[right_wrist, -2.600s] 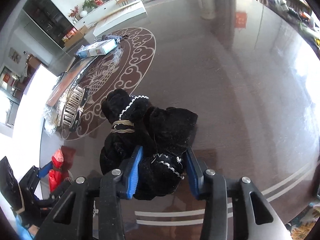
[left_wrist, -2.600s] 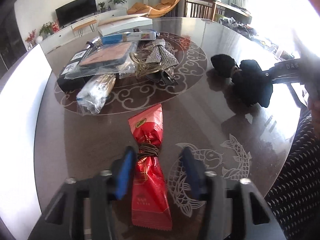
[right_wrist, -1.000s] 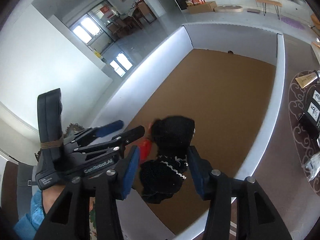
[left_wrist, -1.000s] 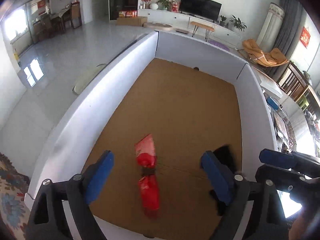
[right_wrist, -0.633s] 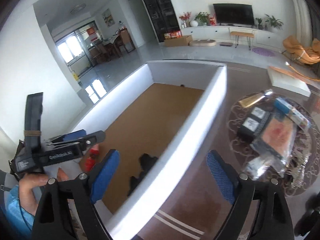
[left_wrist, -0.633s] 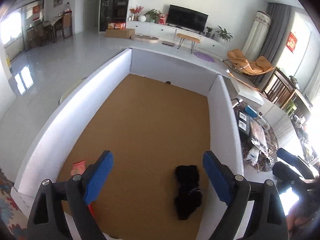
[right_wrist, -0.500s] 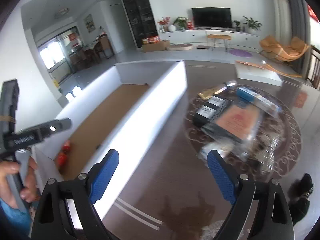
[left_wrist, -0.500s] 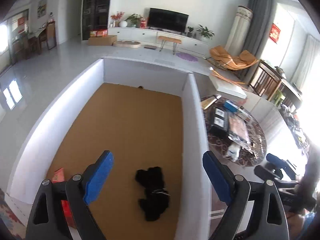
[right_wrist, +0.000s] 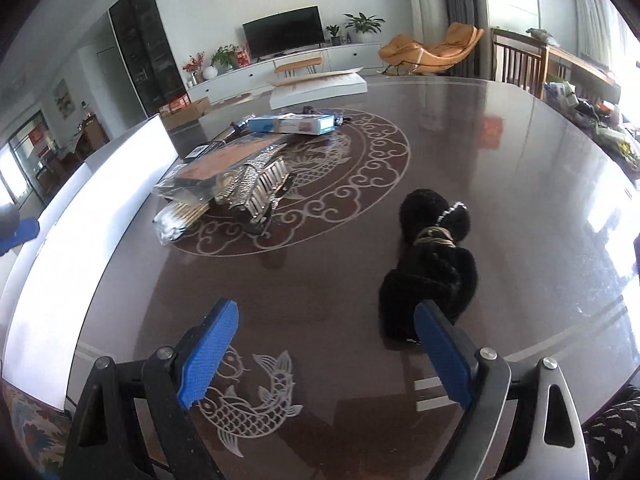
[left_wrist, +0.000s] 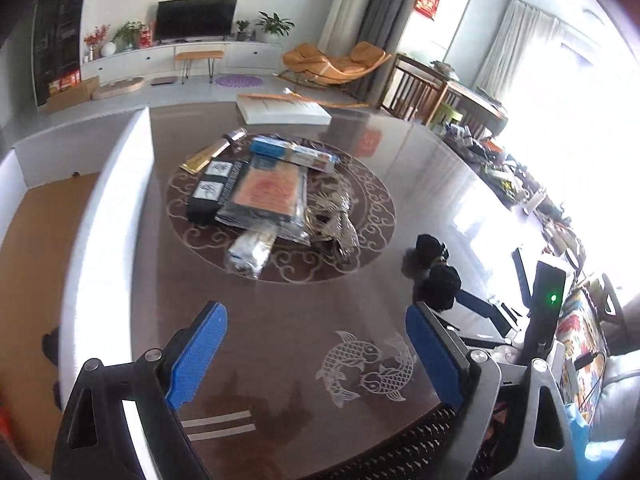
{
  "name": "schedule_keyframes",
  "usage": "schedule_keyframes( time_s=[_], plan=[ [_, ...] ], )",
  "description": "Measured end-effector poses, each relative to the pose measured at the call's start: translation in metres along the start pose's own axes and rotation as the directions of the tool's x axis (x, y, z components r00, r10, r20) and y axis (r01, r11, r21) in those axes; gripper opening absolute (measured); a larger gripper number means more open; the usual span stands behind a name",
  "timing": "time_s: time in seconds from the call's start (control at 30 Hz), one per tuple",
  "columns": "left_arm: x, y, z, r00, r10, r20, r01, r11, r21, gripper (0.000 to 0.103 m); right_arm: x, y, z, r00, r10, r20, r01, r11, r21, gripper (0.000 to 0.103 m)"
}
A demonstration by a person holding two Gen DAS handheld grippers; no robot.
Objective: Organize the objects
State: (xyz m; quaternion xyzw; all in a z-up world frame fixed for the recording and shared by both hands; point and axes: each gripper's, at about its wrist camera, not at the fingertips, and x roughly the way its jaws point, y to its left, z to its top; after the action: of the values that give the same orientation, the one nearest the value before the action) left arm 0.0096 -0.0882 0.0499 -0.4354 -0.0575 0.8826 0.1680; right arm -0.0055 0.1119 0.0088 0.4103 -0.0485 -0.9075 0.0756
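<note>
Black fuzzy bundle tied with cord [right_wrist: 434, 264] lies on the dark glossy table [right_wrist: 500, 208]; left gripper [left_wrist: 316, 354] and right gripper [right_wrist: 326, 354] hover wide apart, empty.

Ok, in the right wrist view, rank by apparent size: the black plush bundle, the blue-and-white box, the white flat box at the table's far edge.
1. Black plush bundle, though it is nearest the camera.
2. and 3. White flat box and blue-and-white box look alike; unranked.
</note>
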Motion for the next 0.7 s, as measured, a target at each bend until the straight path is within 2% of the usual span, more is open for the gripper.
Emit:
schedule_keyframes(
  time_s=[0.13,0.27,0.47,0.57,0.7],
  plan=[
    [0.038,-0.005,-0.02,0.998,0.015,-0.063,-0.014,1.0,0.028,0.091,0.0,-0.004,-0.002,1.0,-0.004,-0.009,0.004,1.0,0.019,0.09],
    [0.064,0.009,-0.036,0.992,0.045,-0.115,-0.044,0.999,0.011,0.091,-0.004,-0.021,-0.004,1.0,-0.03,-0.003,0.03,0.997,0.067,0.09],
    [0.076,0.034,-0.053,0.987,0.068,-0.143,-0.076,0.996,-0.045,0.091,0.002,-0.05,-0.005,0.998,-0.038,-0.04,0.044,0.985,0.165,0.09],
    [0.077,0.039,-0.055,0.986,0.093,-0.138,-0.099,0.994,-0.037,0.091,0.004,-0.051,-0.004,0.997,-0.069,-0.036,0.074,0.984,0.164,0.09],
    [0.081,0.045,-0.055,0.985,0.092,-0.143,-0.1,0.994,-0.051,0.091,0.015,-0.055,0.005,0.993,-0.098,-0.069,0.108,0.982,0.158,0.09]
  ],
)
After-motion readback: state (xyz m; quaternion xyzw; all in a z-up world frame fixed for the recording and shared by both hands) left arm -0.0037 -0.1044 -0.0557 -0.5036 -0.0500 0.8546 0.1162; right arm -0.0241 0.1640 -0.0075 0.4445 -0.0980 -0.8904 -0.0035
